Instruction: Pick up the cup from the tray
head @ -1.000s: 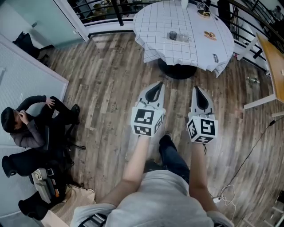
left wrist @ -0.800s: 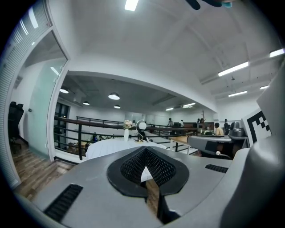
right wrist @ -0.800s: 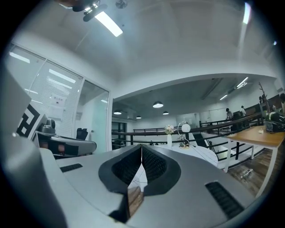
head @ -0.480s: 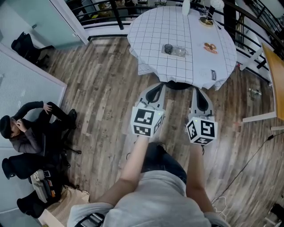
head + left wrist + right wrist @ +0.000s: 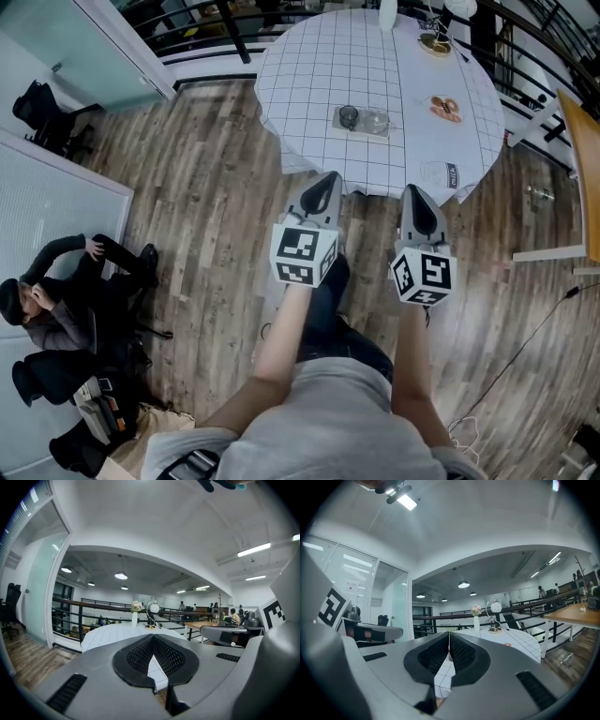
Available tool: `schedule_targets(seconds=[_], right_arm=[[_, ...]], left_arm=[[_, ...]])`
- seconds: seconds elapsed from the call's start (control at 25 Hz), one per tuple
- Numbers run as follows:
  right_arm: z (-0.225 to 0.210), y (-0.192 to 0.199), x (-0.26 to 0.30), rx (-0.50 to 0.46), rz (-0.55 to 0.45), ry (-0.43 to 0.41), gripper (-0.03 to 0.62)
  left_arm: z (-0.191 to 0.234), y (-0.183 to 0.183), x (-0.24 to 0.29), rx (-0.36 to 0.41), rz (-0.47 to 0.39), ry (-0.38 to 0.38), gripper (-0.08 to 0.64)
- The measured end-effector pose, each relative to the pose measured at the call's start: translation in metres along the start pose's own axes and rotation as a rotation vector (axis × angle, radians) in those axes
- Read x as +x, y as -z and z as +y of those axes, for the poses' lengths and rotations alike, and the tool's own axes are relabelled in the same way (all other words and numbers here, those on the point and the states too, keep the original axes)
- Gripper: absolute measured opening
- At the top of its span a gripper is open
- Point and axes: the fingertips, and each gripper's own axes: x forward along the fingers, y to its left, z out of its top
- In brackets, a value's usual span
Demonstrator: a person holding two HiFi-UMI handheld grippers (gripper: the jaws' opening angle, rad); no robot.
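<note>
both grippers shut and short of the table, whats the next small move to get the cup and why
Probably step forward until both grippers are over the table. The left gripper and right gripper are shut and empty, about at the table's near edge above the floor, while the dark cup sits on the tray mid-table, well beyond their tips.

The head camera looks steeply down over the person [image 5: 319, 412] onto the round table [image 5: 309, 84]. Cameras riding the left gripper [image 5: 328, 178] and right gripper [image 5: 413, 191] look level along their jaws toward that same table, nearby.
</note>
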Motion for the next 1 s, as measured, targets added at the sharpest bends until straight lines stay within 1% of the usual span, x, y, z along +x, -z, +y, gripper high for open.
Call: schedule_targets(seconds=[0.16,0.44,0.64,0.76,1.0], right_arm=[[-0.014,0.003,0.049,0.009,0.01,0.022,0.008],[-0.028,0.009,0.138,-0.005,0.056,0.032,0.008],[-0.041,0.023,0.188,0.0,0.107,0.052,0.009],[-0.045,0.036,0.21,0.005,0.134,0.05,0.009],[-0.06,0.059,0.229,-0.004,0.17,0.027,0.009]], left_arm=[[0.022,-0.004,0.048,-0.008,0.007,0.038,0.005],[0.07,-0.008,0.12,-0.014,0.041,0.102,0.005],[0.096,0.011,0.165,-0.024,0.129,0.143,0.005],[0.105,0.023,0.186,-0.025,0.166,0.172,0.006],[0.103,0.048,0.221,-0.024,0.233,0.248,0.005]])
